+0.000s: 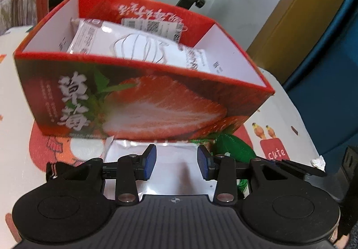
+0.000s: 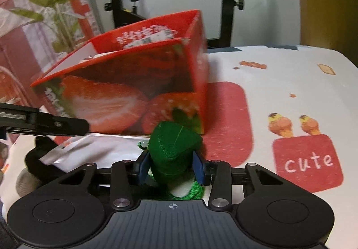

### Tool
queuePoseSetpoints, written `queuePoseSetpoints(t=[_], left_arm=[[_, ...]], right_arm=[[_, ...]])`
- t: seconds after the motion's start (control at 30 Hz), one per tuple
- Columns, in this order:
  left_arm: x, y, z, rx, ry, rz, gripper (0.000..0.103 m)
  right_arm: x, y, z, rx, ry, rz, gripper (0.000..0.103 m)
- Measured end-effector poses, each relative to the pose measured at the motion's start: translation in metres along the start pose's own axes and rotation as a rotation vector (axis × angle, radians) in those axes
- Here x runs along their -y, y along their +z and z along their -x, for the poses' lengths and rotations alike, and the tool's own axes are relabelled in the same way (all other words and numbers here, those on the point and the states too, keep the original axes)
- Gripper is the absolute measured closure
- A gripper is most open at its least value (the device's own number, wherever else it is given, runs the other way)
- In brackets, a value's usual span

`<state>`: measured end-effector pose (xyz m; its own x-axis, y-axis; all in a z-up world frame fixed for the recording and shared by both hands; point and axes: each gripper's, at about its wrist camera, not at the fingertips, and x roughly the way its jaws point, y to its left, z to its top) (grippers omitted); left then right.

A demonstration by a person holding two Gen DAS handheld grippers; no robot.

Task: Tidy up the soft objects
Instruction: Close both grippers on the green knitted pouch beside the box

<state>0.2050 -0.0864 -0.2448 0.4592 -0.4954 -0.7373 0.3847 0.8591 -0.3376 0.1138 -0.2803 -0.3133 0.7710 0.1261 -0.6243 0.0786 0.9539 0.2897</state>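
R gripper (image 2: 171,165) clamped on green pyramid-shaped sachet w/ tassel (image 2: 174,148), close to near wall of red strawberry box (image 2: 125,101), which sits on printed tablecloth (image 2: 279,83) toward far edge of table. L gripper (image 1: 176,160) w/ fingers apart, nothing between pads, hovering over silver foil pouch (image 1: 174,170) lying flat just in front of box. Partly done, by the look of it: white packets (image 1: 134,45) already inside box; sachet & foil pouch left to go in, plus crumpled tissue (image 1: 317,162) nr right edge, maybe.
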Motion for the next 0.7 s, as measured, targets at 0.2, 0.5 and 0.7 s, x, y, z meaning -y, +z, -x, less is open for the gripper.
queuePoseSetpoints(t=[0.2, 0.5, 0.7], left_arm=[[-0.015, -0.002, 0.004, 0.0, -0.015, 0.07, 0.06], [-0.028, -0.005, 0.013, 0.022, -0.039, 0.115, 0.057], [-0.032, -0.007, 0.013, 0.022, -0.044, 0.134, 0.057]], right_arm=[[-0.023, 0.004, 0.005, 0.014, 0.055, 0.055, 0.066], [-0.056, 0.019, 0.009, 0.04, 0.095, 0.175, 0.082], [-0.077, 0.016, 0.001, 0.001, 0.144, 0.243, 0.075]])
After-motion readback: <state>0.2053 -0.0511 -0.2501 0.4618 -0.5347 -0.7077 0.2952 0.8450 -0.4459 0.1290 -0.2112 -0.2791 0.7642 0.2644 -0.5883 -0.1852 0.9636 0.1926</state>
